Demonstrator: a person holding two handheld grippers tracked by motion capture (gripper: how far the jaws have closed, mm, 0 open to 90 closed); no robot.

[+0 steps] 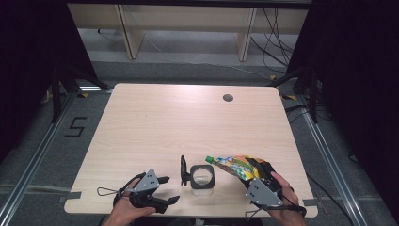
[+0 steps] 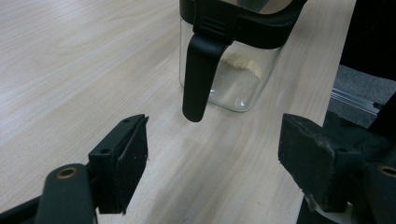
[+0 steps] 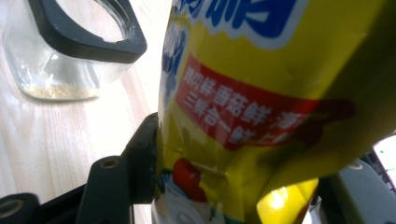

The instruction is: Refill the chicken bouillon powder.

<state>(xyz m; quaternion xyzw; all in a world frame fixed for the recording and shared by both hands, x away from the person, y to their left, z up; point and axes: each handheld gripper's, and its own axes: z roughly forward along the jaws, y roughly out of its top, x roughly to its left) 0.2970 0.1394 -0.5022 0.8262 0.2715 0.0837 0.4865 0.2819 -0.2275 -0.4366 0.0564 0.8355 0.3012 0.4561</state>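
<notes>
Pouring step: right gripper (image 1: 258,175) clamped on yellow pouch (image 1: 234,165), spout tilted toward jar (image 1: 202,176) at bench (image 1: 188,117) 6 o'clock. Left gripper (image 1: 162,189) wide open, empty, at jar's 9 o'clock; steady handle (image 2: 198,79), tip slowly.

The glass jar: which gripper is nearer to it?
Left. The left gripper, open, sits just beside the glass jar, facing its black handle. The right gripper holds the yellow pouch slightly farther off.
</notes>
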